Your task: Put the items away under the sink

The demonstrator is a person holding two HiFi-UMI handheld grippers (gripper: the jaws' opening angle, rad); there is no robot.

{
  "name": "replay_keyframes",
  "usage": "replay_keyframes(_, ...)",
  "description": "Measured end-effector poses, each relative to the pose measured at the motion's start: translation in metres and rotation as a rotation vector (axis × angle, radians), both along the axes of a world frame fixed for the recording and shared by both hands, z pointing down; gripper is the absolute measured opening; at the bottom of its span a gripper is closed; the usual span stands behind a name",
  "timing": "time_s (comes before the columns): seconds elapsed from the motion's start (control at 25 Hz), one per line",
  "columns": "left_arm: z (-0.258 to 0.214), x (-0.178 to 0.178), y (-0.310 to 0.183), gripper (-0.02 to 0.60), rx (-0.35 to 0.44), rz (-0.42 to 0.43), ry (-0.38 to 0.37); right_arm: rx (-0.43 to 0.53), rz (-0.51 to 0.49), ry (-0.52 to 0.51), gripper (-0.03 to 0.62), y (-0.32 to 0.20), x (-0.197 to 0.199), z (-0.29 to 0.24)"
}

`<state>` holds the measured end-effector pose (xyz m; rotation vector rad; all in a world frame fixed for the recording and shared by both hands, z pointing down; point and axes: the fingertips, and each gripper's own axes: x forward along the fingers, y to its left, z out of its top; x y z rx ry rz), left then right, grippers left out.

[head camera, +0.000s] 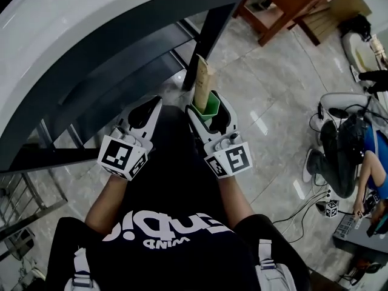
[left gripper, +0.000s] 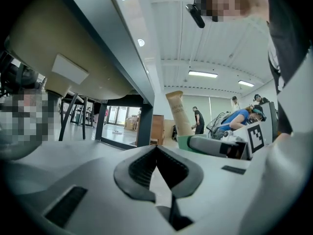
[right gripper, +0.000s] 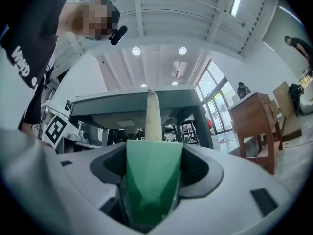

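Currently, right tool (head camera: 210,115) clenched on green container (right gripper: 149,180) holding 1 tan paper sleeve (head camera: 202,82), left tool (left gripper: 156,150) clenched shut, empty.

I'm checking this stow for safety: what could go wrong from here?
The green-and-tan item stands tall out of the right gripper, which grips only its green end. The tan top could catch the dark frame under the sink. Held so low, it might also tilt or slip in the jaws. The left gripper is shut and empty, so nothing steadies it.
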<state>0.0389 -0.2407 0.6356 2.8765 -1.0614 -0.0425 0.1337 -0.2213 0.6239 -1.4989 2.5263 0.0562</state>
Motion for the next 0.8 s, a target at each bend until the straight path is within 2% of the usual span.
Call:
replay_keyframes(0.4, 0.004, -0.009, 0.007, 0.019, 0.012, -0.027, -0.014, 0.004, -0.054, 0.003, 0.316, -0.007, -0.013, 0.007)
replay_keyframes(0.8, 0.008, -0.02, 0.0, 0.02, -0.004, -0.071, 0.004, 0.01, -0.136, 0.026, 0.316, -0.05, -0.035, 0.009)
